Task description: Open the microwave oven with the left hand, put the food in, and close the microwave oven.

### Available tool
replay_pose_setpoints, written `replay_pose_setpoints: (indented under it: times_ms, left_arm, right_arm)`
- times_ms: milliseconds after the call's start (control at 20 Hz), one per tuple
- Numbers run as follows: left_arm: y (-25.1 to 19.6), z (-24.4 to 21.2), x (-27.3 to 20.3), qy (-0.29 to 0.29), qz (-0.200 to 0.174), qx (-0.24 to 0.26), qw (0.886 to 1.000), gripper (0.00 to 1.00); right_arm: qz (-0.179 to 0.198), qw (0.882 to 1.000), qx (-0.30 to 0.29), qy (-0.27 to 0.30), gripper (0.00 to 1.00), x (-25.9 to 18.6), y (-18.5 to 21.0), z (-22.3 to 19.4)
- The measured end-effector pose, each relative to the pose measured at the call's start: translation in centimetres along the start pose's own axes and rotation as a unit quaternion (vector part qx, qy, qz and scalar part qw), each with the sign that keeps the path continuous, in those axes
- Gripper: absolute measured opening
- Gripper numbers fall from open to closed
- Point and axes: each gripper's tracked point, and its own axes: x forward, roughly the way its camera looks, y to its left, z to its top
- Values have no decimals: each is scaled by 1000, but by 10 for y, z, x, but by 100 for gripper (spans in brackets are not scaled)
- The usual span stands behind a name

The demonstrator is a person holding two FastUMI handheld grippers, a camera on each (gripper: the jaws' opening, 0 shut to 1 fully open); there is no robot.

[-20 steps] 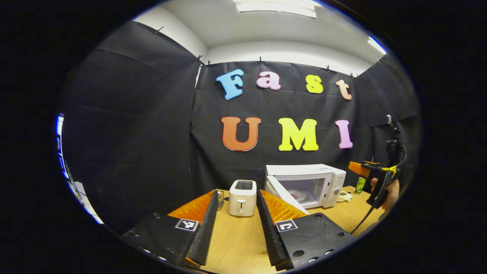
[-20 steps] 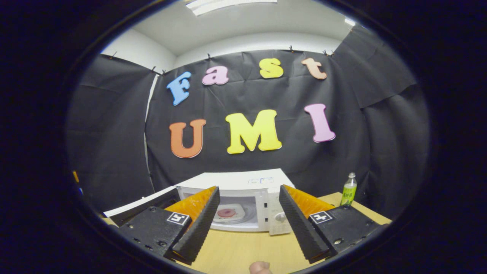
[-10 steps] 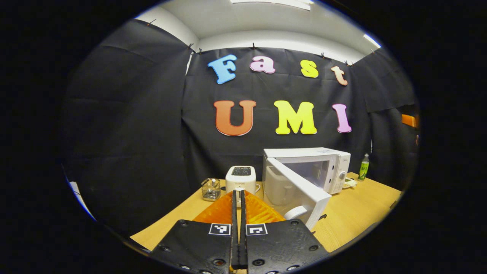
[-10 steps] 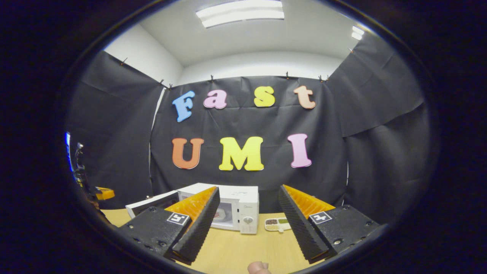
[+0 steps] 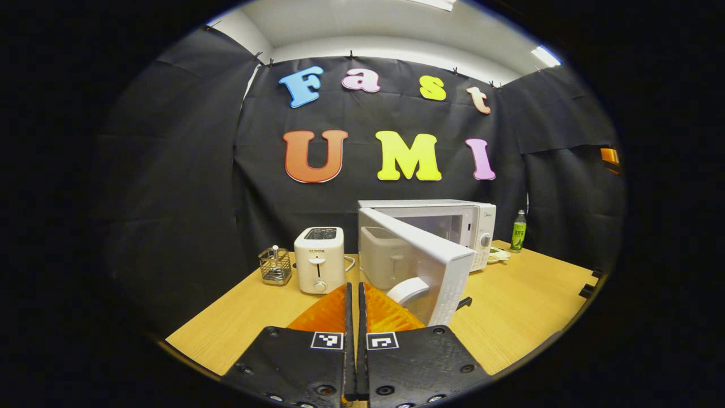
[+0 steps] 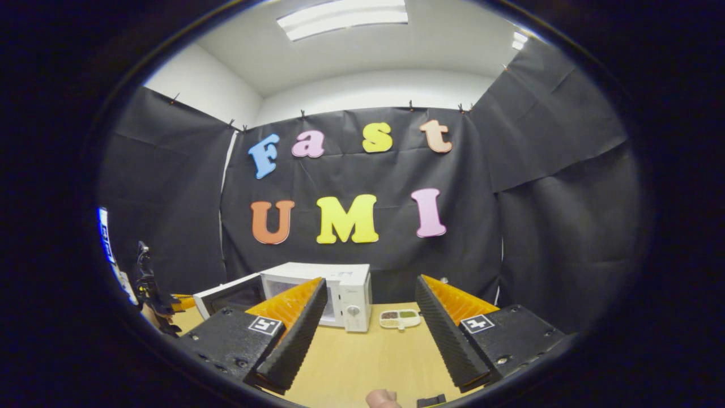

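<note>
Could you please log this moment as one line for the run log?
left hand-held gripper: shut, empty, near door | right hand-held gripper: open, empty | microwave door: half open | phase: closing

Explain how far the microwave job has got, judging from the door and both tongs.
Opening is done: the microwave door stands partly open. Whether food is inside cannot be told now. In hand: the left tongs, shut and empty, sit just in front of the door; the right tongs are open and empty, back from the oven. Left: closing the door.

Glossy plastic microwave (image 5: 447, 221); matt wood-grain table (image 5: 521, 306); wire-mesh basket (image 5: 275, 265).
</note>
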Motion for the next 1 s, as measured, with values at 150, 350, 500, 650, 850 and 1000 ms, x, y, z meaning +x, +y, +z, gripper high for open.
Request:
replay_pose_setpoints:
  times_ms: [150, 350, 500, 650, 850, 1000]
  left_arm:
    - [-17, -6, 3, 3, -23, -8, 1000, 0]
    - [-49, -10, 9, 8, -54, -6, 998, 0]
    - [-79, -18, 19, 12, -101, -5, 995, 0]
    - [-117, -23, 31, 10, -184, -13, 983, 0]
    - [-147, -27, 57, 19, -237, -40, 971, 0]
    - [-164, -26, 78, 22, -253, -44, 966, 0]
  right_arm:
    - [-8, 1000, 10, -2, 99, -4, -9, 4]
    - [-17, 1000, 23, -4, 89, -9, -16, 8]
    - [-16, 999, 32, -8, 89, -15, -24, 9]
    - [-40, 999, 24, -11, 89, -16, -40, 10]
    - [-40, 999, 28, -10, 89, -23, -41, 9]
    - [-46, 998, 34, -6, 89, -25, -45, 7]
